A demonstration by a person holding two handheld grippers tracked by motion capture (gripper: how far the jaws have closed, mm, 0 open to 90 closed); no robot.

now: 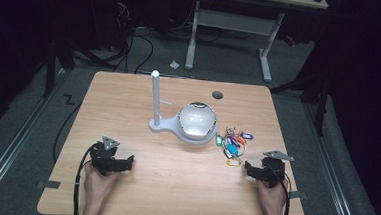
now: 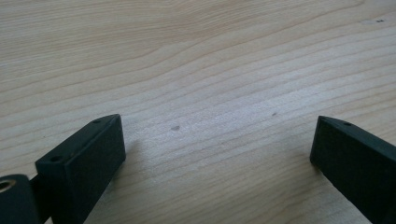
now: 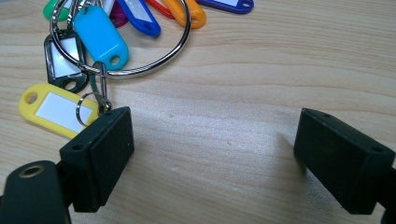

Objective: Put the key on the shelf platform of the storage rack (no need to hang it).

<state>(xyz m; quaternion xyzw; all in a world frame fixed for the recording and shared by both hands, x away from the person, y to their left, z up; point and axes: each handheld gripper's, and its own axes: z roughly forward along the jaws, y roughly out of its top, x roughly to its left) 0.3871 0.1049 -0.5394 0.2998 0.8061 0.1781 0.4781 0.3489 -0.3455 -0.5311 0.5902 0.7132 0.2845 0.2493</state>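
Two black two-jaw grippers, left [image 1: 125, 162] and right [image 1: 253, 170], rest spread wide near one steel ring of coloured plastic key tags [image 1: 233, 142].

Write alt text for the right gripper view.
The right gripper sits open just above a wooden table, its two black jaws spread wide. Beyond its left jaw lies a metal key ring holding coloured plastic key tags, with a yellow tag nearest.

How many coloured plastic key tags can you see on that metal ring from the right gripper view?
8 in the right gripper view: yellow, black, light blue, green, purple, dark blue, orange, indigo, by the metal ring. More may sit beyond the frame.
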